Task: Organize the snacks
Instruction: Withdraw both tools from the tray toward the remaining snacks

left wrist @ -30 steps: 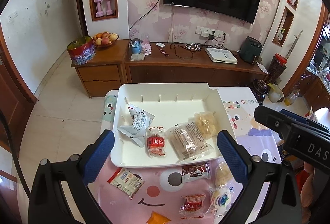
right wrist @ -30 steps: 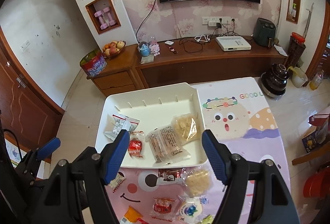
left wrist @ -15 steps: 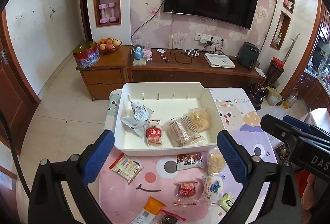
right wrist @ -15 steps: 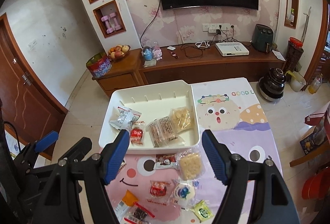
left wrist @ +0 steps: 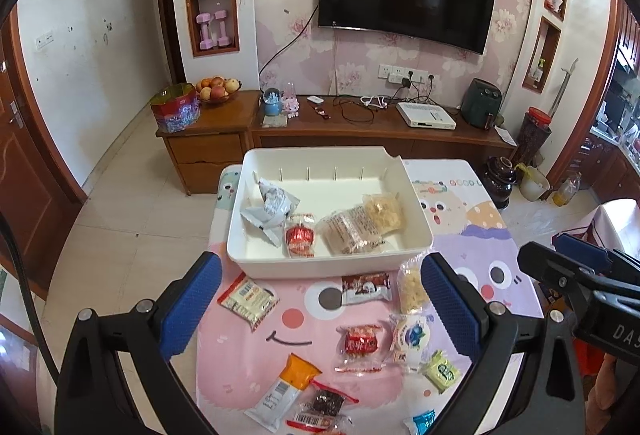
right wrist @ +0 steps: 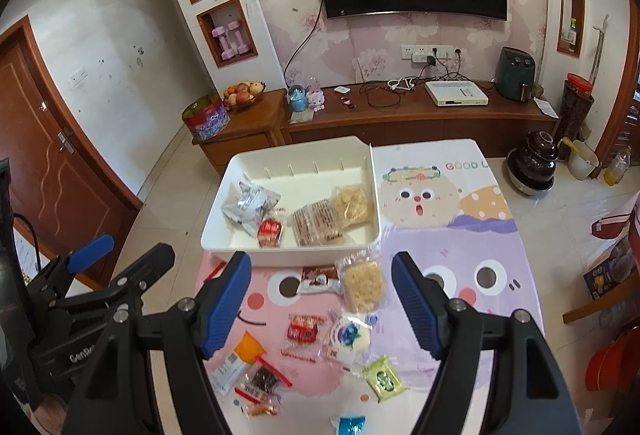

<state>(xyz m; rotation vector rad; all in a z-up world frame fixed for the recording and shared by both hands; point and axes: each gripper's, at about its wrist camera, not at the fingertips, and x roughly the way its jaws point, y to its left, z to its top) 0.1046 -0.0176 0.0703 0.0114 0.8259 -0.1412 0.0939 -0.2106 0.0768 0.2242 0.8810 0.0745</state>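
A white bin (left wrist: 276,269) (right wrist: 240,165) stands on the table with a silver packet (left wrist: 270,211), a red candy (left wrist: 299,239), a clear cracker pack (left wrist: 348,233) and a yellow snack bag (left wrist: 382,213) inside. Several loose snacks lie in front of it, among them a red wrapped one (left wrist: 360,343) (right wrist: 302,331), a round blue-printed pack (right wrist: 348,339) and a green packet (right wrist: 384,379). My left gripper (left wrist: 320,311) is open and empty above these. My right gripper (right wrist: 320,303) is open and empty, beside it.
The table carries a pink and purple cartoon cloth (left wrist: 480,259). A wooden TV cabinet (left wrist: 360,131) with a fruit bowl (left wrist: 218,91) stands behind it. A dark pot (right wrist: 534,163) sits on the floor at the right.
Both grippers have pulled back and up from the bin. More loose snacks at the near end of the table have come into view. Both stay open.
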